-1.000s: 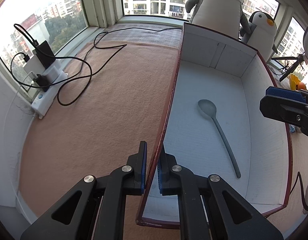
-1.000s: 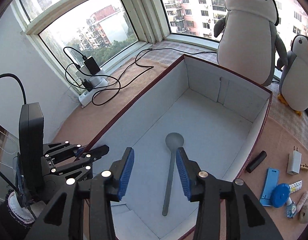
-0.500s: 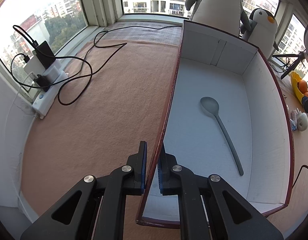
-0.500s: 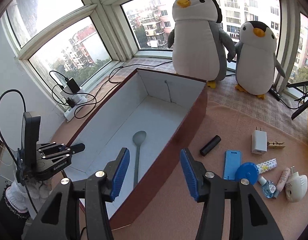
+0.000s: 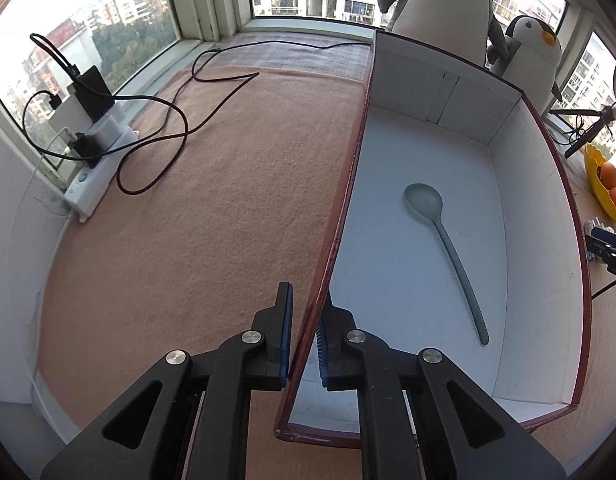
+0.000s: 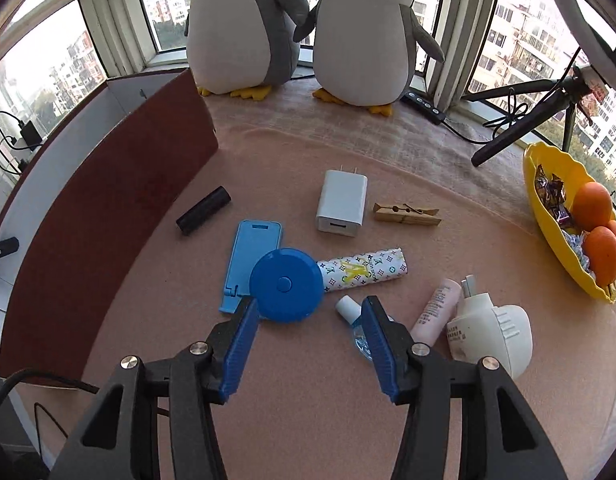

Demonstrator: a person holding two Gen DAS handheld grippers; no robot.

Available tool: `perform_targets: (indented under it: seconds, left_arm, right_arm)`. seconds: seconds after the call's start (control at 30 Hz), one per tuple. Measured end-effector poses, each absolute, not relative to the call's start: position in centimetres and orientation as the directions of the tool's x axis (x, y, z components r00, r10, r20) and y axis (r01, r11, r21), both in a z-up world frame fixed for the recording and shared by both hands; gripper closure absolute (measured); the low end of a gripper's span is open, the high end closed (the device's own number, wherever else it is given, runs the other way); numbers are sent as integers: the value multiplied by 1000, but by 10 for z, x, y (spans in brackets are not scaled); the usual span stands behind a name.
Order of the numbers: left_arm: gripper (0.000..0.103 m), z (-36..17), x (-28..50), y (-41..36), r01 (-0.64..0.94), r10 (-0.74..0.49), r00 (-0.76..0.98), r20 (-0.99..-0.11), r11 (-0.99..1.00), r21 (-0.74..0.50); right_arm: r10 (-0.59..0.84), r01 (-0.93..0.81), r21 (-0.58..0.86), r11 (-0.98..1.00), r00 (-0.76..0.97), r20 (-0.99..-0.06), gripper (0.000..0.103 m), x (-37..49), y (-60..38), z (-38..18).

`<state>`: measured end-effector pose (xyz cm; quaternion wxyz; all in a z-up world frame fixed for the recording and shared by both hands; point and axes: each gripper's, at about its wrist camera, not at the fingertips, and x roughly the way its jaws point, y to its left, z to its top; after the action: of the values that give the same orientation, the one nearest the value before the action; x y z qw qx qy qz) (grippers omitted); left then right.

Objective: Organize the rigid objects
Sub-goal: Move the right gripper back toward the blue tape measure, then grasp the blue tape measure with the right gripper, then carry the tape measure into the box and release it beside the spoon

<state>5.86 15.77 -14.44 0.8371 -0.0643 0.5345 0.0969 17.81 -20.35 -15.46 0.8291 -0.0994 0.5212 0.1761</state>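
Landmark: big rectangular cardboard box (image 5: 448,260), dark red outside, white inside, open top, sitting on the tan felt table cover (image 5: 211,216).

Two grey-and-white plush penguins (image 6: 360,32) stand past the box's far end by the window. Yellow scalloped plastic bowl (image 6: 548,216) with oranges and wrapped sweets sits well off the box's right side.

Left gripper (image 5: 304,338): black with blue pads, nearly closed, clamped on the box's left wall near the front corner, one pad outside, one inside.

Right gripper (image 6: 305,344): same build, about half spread, nothing between the pads, hovering over the clutter right of the box. Fingertips flank the near edge of a round blue plastic disc (image 6: 285,285), not touching it as far as I can tell.

Inside the box: one grey-green long-handled plastic spoon (image 5: 444,248) flat on the floor, bowl end toward the far wall.

Loose items right of the box, all on the felt:
- white egg-shaped plug-in device (image 6: 496,330), furthest from the box
- light blue flat phone stand (image 6: 249,260), partly under the disc
- white USB wall charger (image 6: 342,202)
- patterned white tube (image 6: 368,268), touching the disc
- pink slim tube (image 6: 436,308)
- black short cylinder (image 6: 203,210), just beside the box wall
- wooden clothespin (image 6: 406,214)
- small clear bottle with white cap (image 6: 354,318), partly hidden by the right finger
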Motion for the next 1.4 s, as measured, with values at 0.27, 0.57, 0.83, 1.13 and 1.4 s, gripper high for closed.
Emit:
perform_targets:
  seconds: [0.27, 0.57, 0.83, 1.13, 1.4]
  left_arm:
    - [93, -147, 56, 158, -244, 95, 400, -912, 970, -6]
    - [89, -147, 52, 159, -255, 92, 394, -914, 967, -12]
    - [89, -145, 51, 158, -255, 94, 398, -913, 967, -12]
    - [89, -145, 50, 158, -254, 95, 398, -912, 967, -10]
    - [89, -143, 50, 155, -251, 96, 403, -910, 968, -9]
  right_arm:
    - [173, -457, -12, 889, 361, -916, 44, 186, -179, -174]
    - [148, -469, -33, 883, 345, -927, 40, 192, -166, -180]
    - [160, -445, 7, 895, 308, -938, 40, 198, -171, -186]
    - [147, -438, 4, 899, 295, -944, 57, 202, -171, -188]
    - [156, -423, 10, 906, 313, -937, 57, 195, -175, -184]
